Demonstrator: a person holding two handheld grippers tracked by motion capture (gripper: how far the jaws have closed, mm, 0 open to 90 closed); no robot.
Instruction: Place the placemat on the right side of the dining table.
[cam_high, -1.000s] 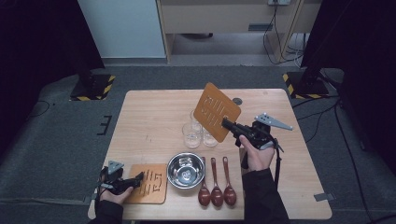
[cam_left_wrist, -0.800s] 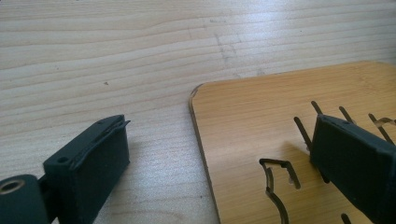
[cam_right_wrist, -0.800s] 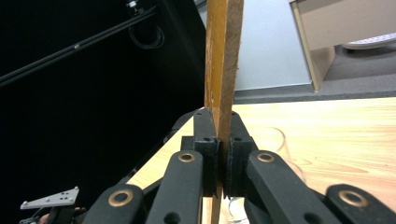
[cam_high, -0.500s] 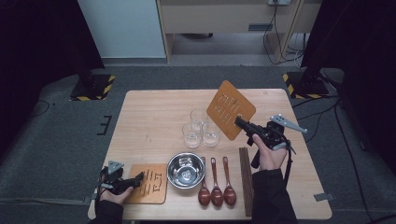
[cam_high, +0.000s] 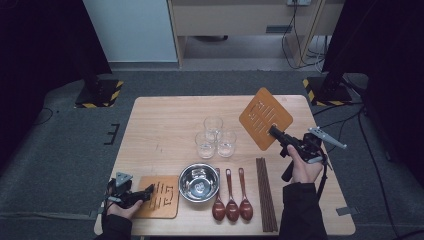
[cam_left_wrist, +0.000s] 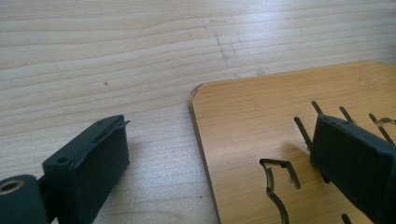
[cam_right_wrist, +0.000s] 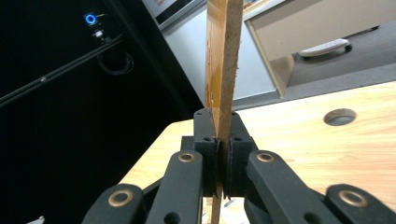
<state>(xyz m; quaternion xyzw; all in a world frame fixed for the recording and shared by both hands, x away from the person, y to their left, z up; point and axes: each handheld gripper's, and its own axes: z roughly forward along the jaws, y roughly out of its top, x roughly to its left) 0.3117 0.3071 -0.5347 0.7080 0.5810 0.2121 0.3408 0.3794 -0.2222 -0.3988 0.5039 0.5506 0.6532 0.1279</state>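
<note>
On the wooden table (cam_high: 165, 125), the right gripper (cam_high: 278, 134) is clamped on a slotted wooden coaster (cam_high: 264, 117), held tilted above the far right. The left gripper (cam_high: 146, 192) rests near-left, jaws apart, straddling a flat second coaster's (cam_high: 162, 197) edge.

pale, matt wood-grain table (cam_high: 165, 125); two smooth, amber wooden slotted boards (cam_high: 265, 118) (cam_high: 161, 196), the raised one rough and fibrous at its cut edge; polished, mirror-bright metal bowl (cam_high: 199, 182); clear glass tumblers (cam_high: 215, 137); glossy dark-brown spoons (cam_high: 231, 205); matt black plastic gripper jaws.
</note>
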